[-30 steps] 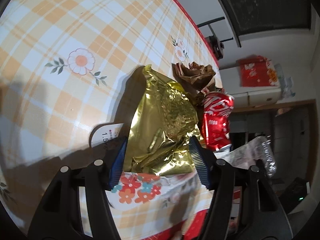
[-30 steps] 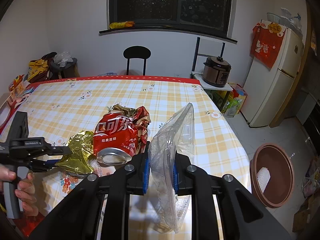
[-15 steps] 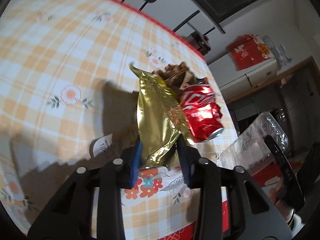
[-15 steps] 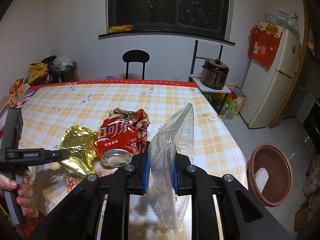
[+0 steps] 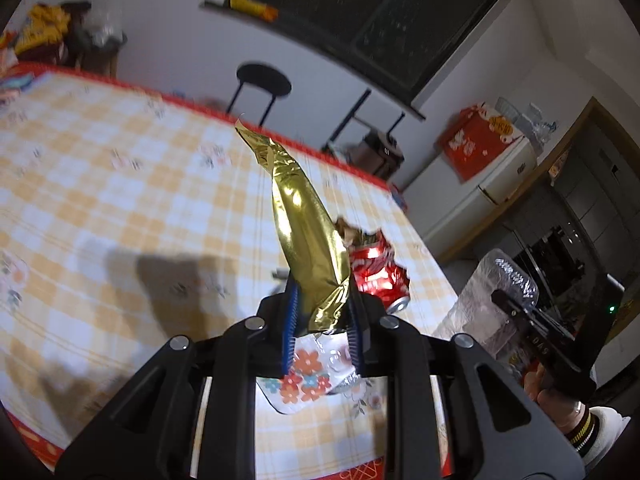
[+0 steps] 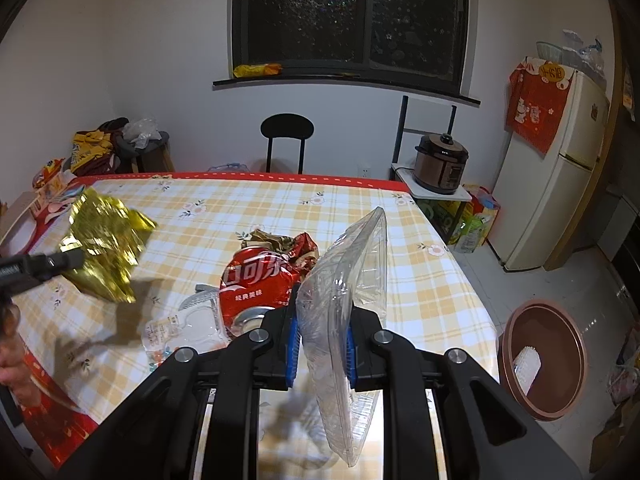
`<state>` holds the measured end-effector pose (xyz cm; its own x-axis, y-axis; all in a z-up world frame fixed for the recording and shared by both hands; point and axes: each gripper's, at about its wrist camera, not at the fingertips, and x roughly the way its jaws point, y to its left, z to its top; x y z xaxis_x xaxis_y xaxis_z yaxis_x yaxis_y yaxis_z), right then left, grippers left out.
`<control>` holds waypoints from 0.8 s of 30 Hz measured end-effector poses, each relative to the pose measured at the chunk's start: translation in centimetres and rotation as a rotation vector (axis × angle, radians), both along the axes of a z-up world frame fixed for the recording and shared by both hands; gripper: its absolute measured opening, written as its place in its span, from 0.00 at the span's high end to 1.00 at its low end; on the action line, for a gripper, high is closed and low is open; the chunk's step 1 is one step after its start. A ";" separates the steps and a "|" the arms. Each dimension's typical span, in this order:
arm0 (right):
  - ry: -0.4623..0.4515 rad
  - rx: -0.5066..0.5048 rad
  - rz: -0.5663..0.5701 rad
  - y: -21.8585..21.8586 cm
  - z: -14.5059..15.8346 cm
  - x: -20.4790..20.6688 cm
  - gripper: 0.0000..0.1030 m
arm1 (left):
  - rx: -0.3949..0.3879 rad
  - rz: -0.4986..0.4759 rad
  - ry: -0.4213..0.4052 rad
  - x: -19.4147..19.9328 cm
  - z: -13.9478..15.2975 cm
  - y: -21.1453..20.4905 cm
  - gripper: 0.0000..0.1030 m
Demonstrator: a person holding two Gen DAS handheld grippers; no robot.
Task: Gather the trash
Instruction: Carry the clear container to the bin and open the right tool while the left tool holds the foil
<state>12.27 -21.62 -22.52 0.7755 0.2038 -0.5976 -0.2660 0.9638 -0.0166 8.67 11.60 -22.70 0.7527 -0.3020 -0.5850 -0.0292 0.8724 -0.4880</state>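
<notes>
Gold foil wrapper (image 5: 308, 240) stands up the centre of your left wrist view, its lower end pinched between the blue pads of your left gripper (image 5: 322, 334), jaws closing on it, clear of the checked tablecloth (image 5: 120, 208). Your right gripper (image 6: 320, 350), lower centre of its view, is clenched on a clear plastic clamshell container (image 6: 348, 276) held on edge. Crushed red cola can (image 6: 256, 284) lies on the cloth just left of it, brown waste bin (image 6: 544, 360) at lower right on the floor.

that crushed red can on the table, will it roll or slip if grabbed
The red can is dented and lies on its side, so it probably won't roll far. Looks empty, likely light. Its crumpled metal should grip fairly well but may buckle further.
</notes>
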 end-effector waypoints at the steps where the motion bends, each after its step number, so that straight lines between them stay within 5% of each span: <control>1: -0.005 -0.001 0.002 -0.1 0.2 -0.3 0.82 | 0.011 0.007 -0.018 -0.3 0.6 0.1 0.77; 13: -0.043 0.029 -0.039 -5.3 1.7 -1.9 0.82 | 0.065 0.016 -0.099 -1.5 4.3 -3.3 0.77; 24: -0.044 0.079 -0.104 -17.5 1.8 -1.4 0.82 | 0.084 0.033 -0.133 -1.5 6.9 -12.4 0.77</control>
